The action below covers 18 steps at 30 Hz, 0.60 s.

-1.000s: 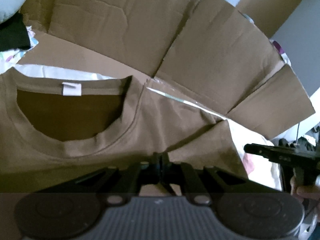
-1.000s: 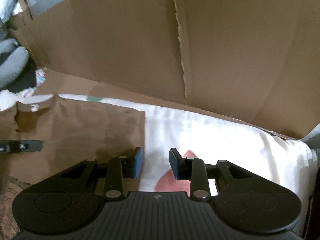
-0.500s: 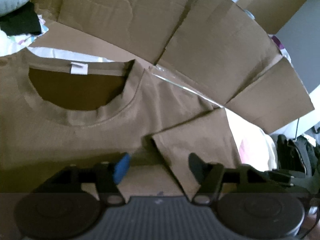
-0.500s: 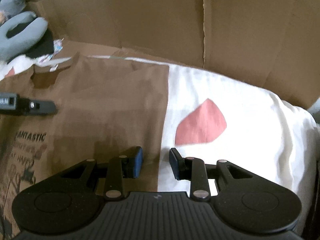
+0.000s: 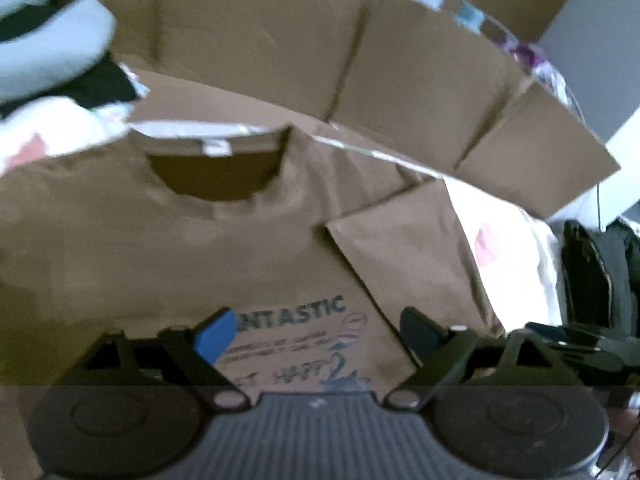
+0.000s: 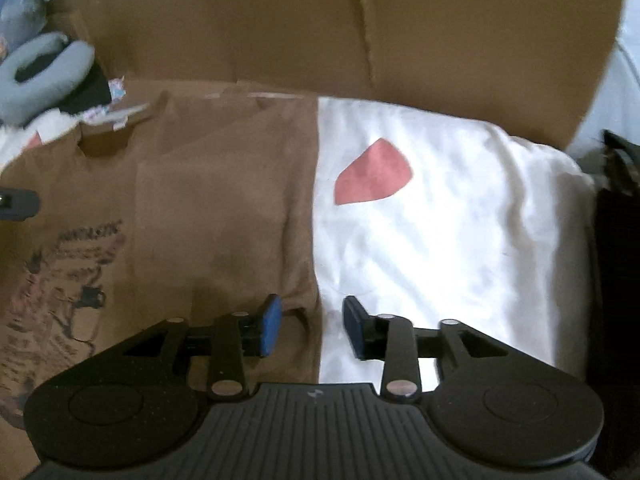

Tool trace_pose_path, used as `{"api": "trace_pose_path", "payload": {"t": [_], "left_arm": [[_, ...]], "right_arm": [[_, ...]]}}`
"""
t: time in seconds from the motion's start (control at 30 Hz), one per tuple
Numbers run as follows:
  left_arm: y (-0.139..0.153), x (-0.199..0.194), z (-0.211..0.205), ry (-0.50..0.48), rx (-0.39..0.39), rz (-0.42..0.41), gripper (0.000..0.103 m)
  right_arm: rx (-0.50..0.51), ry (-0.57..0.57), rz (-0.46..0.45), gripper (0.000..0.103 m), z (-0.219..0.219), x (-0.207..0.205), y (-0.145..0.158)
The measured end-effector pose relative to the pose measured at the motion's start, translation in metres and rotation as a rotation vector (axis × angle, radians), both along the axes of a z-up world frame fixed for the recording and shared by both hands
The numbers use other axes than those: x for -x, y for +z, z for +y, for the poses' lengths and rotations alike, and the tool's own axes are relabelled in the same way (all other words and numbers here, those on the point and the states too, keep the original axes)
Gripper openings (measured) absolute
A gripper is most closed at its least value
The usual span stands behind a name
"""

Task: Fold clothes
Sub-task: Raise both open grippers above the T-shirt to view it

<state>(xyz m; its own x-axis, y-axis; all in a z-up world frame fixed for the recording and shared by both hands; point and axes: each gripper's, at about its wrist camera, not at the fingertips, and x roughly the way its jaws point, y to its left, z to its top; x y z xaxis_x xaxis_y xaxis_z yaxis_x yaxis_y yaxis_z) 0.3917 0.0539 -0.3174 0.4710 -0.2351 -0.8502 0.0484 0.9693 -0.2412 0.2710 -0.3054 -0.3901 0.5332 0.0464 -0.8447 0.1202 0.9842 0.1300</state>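
Above the brown T-shirt (image 5: 168, 248), the left gripper (image 5: 320, 328) is opening wide, released and empty. The right gripper (image 6: 310, 326) is opening over the T-shirt's folded edge, gripping nothing; both tilt downward.

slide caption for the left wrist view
Left gripper opening, empty, above a brown T-shirt with one sleeve folded in.

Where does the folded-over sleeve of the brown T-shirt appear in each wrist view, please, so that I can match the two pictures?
Left wrist view: the folded sleeve lies right of centre, on the brown T-shirt, beyond the right finger of the left gripper.
Right wrist view: the same sleeve lies left of centre, beyond the right gripper.
Shared landmark: the pink patch on the white cloth, right of the shirt in both.
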Motion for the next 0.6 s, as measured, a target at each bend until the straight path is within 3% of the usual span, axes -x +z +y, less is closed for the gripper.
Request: {"api": "trace_pose_path", "payload": {"t": [0.23, 0.43, 0.6], "left_arm": [[0.075, 0.015, 0.035, 0.111, -0.049, -0.053, 0.100], [0.141, 0.034, 0.049, 0.148, -0.124, -0.132, 0.102], [0.185, 0.051, 0.058, 0.153, -0.138, -0.115, 0.102]], "right_arm": [[-0.063, -0.032, -0.012, 0.083, -0.014, 0.018, 0.060], [-0.100, -0.034, 0.004, 0.094, -0.011, 0.032, 0.113], [-0.099, 0.000, -0.004, 0.100, -0.002, 0.043, 0.165]]}}
